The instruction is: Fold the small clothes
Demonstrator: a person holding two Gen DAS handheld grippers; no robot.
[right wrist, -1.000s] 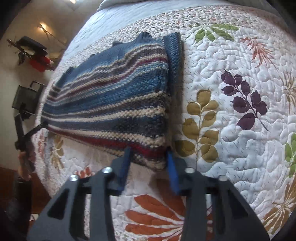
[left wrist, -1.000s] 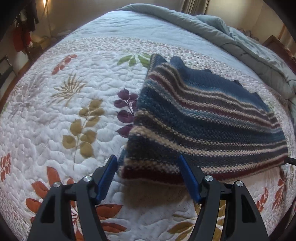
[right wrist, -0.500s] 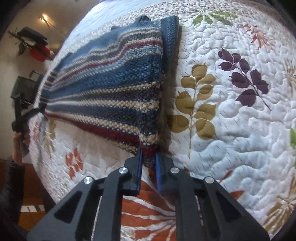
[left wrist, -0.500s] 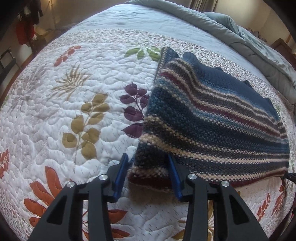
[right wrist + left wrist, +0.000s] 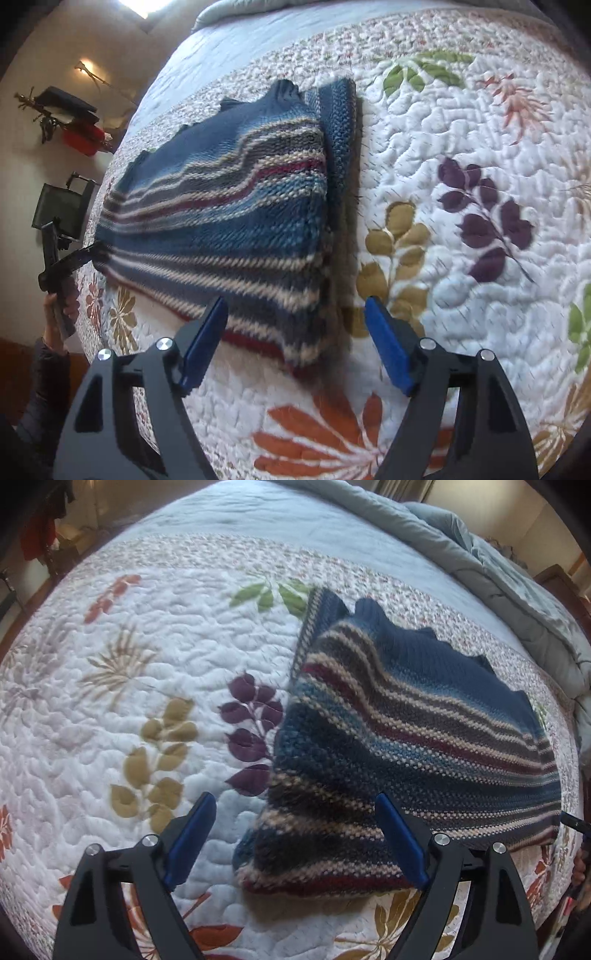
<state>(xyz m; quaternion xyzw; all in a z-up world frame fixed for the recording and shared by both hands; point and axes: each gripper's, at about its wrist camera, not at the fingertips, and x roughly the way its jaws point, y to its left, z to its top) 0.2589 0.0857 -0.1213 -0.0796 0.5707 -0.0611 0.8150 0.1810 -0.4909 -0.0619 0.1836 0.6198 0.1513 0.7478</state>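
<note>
A striped knit sweater [image 5: 406, 738] in blue, cream and dark red lies on the quilted bed, folded over on itself. In the left wrist view my left gripper [image 5: 295, 834] is open, its blue fingers astride the sweater's near left corner. In the right wrist view the sweater [image 5: 229, 221] lies to the left, and my right gripper [image 5: 295, 339] is open with its fingers astride the near right corner. The left gripper [image 5: 74, 258] also shows at the sweater's far corner, held by a hand.
The bed is covered by a white quilt [image 5: 129, 701] with leaf prints. A grey duvet [image 5: 517, 590] is bunched at the far right. A lamp and furniture [image 5: 74, 110] stand beyond the bed's edge.
Both grippers closed on the sweater's near corners half a second ago and have now opened. The near edge has dropped back onto the quilt.
</note>
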